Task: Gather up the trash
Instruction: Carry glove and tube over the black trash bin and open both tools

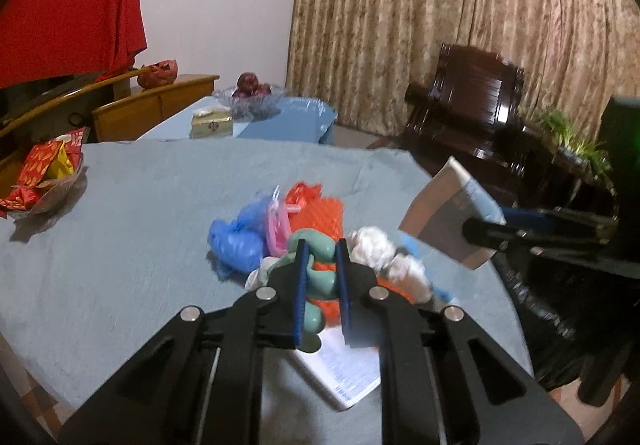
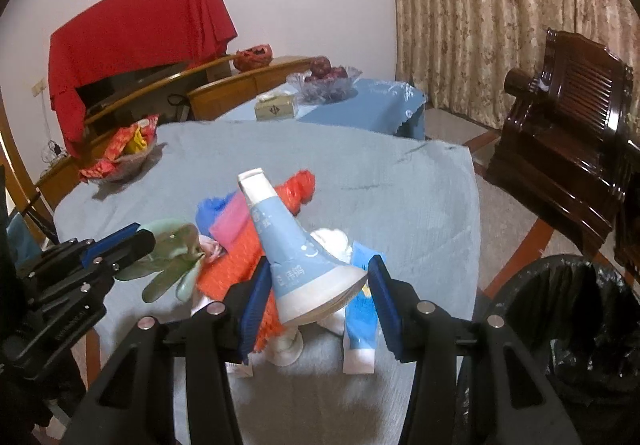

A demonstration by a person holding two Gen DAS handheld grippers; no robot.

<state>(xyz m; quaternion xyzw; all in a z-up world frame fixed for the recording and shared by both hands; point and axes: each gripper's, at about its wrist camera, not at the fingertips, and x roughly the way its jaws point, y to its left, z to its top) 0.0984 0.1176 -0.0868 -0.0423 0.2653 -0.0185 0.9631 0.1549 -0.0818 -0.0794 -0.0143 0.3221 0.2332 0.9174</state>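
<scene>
While gripped, toothpaste tube (image 2: 294,253) | cap-end down, seemingly | tail up-left

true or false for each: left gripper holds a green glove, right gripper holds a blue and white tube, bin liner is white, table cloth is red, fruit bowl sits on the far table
1. The left gripper holds a green glove. True.
2. The right gripper holds a blue and white tube. True.
3. The bin liner is white. False: it is black.
4. The table cloth is red. False: it is pale blue-grey.
5. A fruit bowl sits on the far table. True.
</scene>
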